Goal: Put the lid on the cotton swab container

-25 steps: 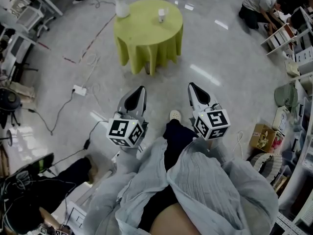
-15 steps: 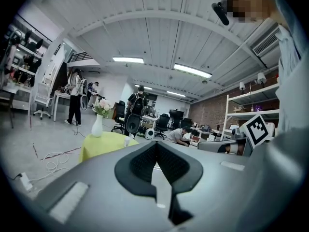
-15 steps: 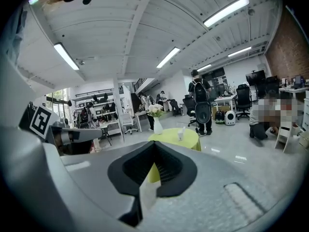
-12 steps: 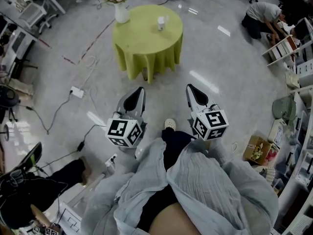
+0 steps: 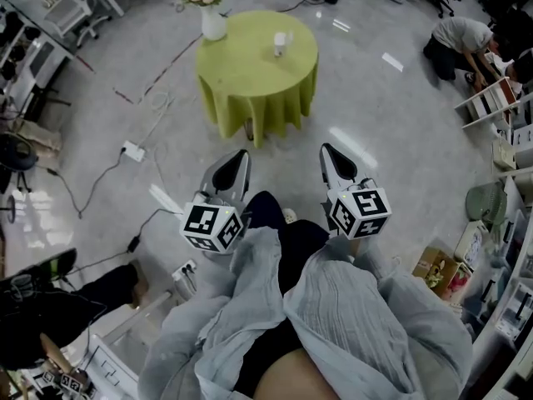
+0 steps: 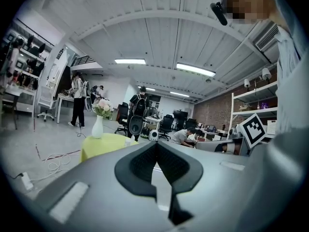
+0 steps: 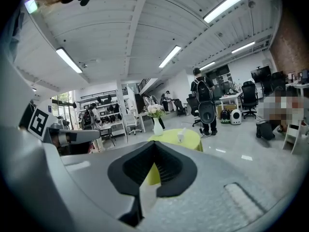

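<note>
A small pale cotton swab container [image 5: 281, 43] stands on a round table with a yellow-green cloth [image 5: 250, 69], far ahead of me; its lid is too small to make out. A white vase of flowers [image 5: 211, 17] stands at the table's far left. My left gripper [image 5: 241, 155] and right gripper [image 5: 326, 149] are held close to my body, well short of the table, both shut with nothing in them. In the left gripper view the left gripper [image 6: 155, 144] points past the table [image 6: 104, 146]. In the right gripper view the container [image 7: 181, 136] shows above the right gripper [image 7: 154, 144].
Cables and a power strip [image 5: 133, 151] lie on the grey floor to the left. A person [image 5: 460, 40] crouches by white shelves at the far right. Cardboard boxes [image 5: 437, 265] and shelving line the right side. Desks and dark clutter crowd the left edge.
The table sits slightly further right in the head view, and a dark leg has swung forward between the grippers. Both grippers hold the same pose, still shut.
</note>
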Tool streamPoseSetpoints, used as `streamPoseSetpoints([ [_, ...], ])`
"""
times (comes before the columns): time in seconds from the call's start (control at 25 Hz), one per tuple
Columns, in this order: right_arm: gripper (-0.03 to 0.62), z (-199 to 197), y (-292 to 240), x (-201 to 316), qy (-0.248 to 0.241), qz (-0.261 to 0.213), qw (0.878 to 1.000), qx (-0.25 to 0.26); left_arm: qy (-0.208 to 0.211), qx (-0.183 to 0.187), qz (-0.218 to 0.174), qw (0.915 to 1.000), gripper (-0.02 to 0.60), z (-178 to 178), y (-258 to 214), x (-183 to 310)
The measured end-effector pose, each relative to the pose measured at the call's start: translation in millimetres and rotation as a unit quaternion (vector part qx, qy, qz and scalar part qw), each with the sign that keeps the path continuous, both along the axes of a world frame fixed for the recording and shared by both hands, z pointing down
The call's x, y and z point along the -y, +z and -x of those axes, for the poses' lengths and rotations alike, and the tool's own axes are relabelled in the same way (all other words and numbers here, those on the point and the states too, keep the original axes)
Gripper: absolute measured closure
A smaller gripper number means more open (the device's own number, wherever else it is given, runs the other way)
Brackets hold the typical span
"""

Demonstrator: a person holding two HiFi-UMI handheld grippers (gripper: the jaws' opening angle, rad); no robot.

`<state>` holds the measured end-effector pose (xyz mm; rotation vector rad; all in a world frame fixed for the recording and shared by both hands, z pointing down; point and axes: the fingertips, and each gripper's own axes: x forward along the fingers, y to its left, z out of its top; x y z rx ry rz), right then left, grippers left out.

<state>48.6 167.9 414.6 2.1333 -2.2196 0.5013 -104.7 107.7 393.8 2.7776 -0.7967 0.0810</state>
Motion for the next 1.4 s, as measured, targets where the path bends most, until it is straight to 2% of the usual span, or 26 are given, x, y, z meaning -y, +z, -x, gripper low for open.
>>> streamPoseSetpoints([
  [0.32, 0.592, -7, 8, 7, -0.002, 0.006, 1.0, 0.011, -0.024, 0.001, 0.006, 0.9997, 0.565, 2, 3, 12],
  [0.8, 0.592, -33, 11, 44, 0.001, 0.018, 1.0, 0.011, -0.019, -0.006, 0.023, 0.9995, 0.565, -28, 7, 54],
  [1.4, 0.592, -79, -6, 149, 0.004, 0.017, 1.0, 0.011, -0.013, -0.001, 0.016, 0.9998, 0.564, -79, -10, 159],
])
